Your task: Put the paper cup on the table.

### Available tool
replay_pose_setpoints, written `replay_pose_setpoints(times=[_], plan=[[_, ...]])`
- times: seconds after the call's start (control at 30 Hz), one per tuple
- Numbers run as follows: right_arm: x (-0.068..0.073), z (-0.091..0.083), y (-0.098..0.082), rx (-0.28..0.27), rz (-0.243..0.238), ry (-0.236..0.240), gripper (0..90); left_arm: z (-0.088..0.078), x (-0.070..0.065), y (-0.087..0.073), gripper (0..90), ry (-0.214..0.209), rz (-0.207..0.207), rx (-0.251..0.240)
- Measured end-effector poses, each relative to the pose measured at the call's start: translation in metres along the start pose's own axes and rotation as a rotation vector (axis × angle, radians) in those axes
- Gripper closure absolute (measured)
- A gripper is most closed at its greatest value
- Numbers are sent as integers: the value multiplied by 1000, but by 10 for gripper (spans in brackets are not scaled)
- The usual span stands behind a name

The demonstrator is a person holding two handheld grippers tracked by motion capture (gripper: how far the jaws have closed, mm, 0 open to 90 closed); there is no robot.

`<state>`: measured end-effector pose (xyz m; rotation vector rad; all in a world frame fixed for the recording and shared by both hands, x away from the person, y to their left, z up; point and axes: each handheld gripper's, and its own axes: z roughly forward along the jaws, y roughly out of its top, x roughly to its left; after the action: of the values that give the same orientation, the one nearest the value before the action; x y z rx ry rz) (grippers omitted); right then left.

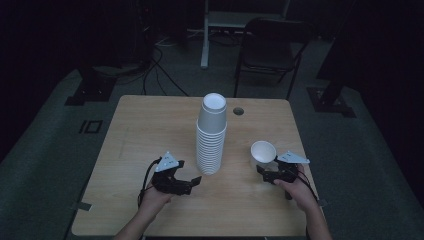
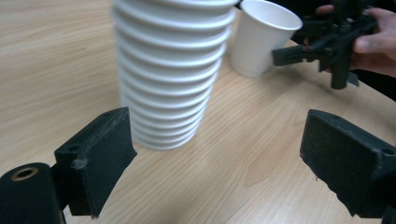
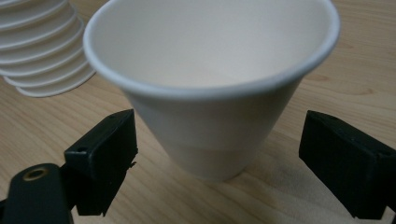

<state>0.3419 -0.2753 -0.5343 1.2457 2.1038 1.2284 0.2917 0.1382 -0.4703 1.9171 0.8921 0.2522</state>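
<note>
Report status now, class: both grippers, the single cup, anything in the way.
Left gripper open, facing cup stack. Right gripper open, jaws either side of single cup, not touching. Cup upright on table. Nothing in the way.

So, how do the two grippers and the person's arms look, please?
Both the left gripper and the right gripper are black, with two blocky jaws, rough flat pads, a grey triangular plate on top and a trailing black cable. A brass-coloured ring sits near one jaw. The forearms show no sleeves.
</note>
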Motion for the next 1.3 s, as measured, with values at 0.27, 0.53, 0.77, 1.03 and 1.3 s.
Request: replay_pose_setpoints(times=[0.27, 0.53, 0.77, 1.03, 1.3], plan=[[3, -11, -11, 27, -2, -7, 111, -14, 20, -21, 93, 82, -26, 15], [4, -26, -23, 47, -4, -33, 112, -28, 42, -44, 93, 169, -62, 38], [3, -39, -33, 59, 17, -69, 112, -42, 60, -65, 93, 244, -101, 61], [3, -51, -43, 70, 16, -113, 112, -61, 76, -89, 93, 343, -160, 79], [2, -59, -55, 89, 27, -161, 112, -77, 85, -105, 93, 440, -203, 94]])
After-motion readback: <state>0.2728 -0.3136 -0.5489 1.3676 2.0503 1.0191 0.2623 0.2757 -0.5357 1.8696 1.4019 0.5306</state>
